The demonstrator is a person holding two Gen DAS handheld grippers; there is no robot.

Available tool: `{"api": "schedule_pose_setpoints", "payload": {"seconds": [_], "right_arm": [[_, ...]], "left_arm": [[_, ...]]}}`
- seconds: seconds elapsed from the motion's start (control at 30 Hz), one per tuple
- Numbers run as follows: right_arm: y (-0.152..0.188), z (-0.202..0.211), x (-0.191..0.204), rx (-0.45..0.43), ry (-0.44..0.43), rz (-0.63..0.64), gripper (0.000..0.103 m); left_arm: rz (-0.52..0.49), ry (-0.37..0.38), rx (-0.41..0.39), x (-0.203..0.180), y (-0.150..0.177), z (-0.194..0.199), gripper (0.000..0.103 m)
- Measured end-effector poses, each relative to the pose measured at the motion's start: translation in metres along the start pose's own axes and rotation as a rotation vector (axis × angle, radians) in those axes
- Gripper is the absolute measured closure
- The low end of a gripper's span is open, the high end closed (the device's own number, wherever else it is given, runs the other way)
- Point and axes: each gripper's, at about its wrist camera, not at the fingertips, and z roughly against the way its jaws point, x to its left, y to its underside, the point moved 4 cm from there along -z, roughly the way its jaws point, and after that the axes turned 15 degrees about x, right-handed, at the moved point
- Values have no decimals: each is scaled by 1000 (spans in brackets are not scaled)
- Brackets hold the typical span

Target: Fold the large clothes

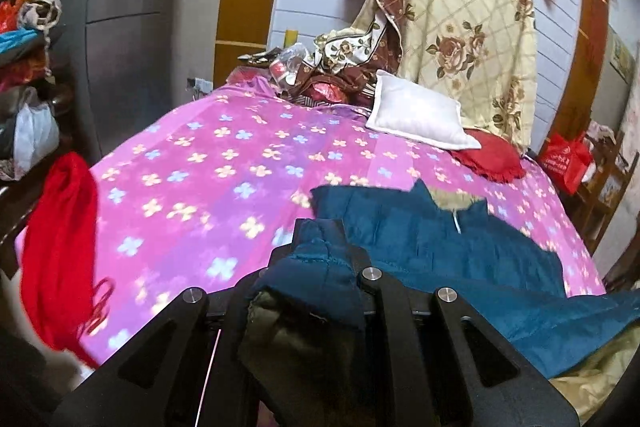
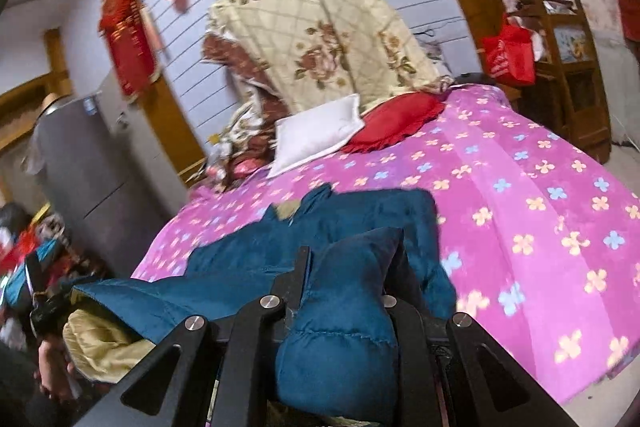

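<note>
A large teal padded jacket (image 1: 460, 247) with a pale gold lining lies spread over the near part of a bed with a pink flowered cover (image 1: 208, 171). My left gripper (image 1: 320, 239) is shut on a fold of the jacket's teal cloth, and olive lining hangs below the fingers. In the right wrist view the same jacket (image 2: 248, 267) stretches left across the pink cover (image 2: 520, 211). My right gripper (image 2: 352, 255) is shut on a puffed teal bunch of it. Both held parts are lifted off the bed.
A white pillow (image 1: 416, 115) and a red cushion (image 1: 488, 159) lie at the head of the bed, below a floral quilt (image 1: 460, 27) piled against the wall. A red garment (image 1: 60, 247) hangs off the left edge. A wooden shelf (image 2: 568, 67) stands right, a grey cabinet (image 2: 88, 163) left.
</note>
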Motion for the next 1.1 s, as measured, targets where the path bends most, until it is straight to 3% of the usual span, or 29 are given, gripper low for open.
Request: {"api": "schedule_pose_setpoints", "payload": {"seconds": [0.2,0.43,0.53,0.67,0.87,0.97,1.1], "right_arm": [[-56,-35,-1,-76,47,-23,89],[-126,-96,-1,-99,49,-33,89],[-145,-142,-10,-43,90,-44,89],[-147,-208,-36,86,157,-61,89],[-135,-268,-67,222,181,-66,90],[-131,-292,-74,277,200,-74,90],[-123,-312,-80,356,184,-93,86]], "left_arm": [[-15,-25,-45,-26,-54,-26,94],[-13,-77,4,-46,-117,-96,93],[-59,-103,52,-57,-128,-148,93],[-66,-139,169,-61,-117,-220,93],[-97,-207,243,-68,-103,-282,88],[-82,-198,282,-69,-98,-302,81],[-75,-158,376,-65,-95,-324,46]]}}
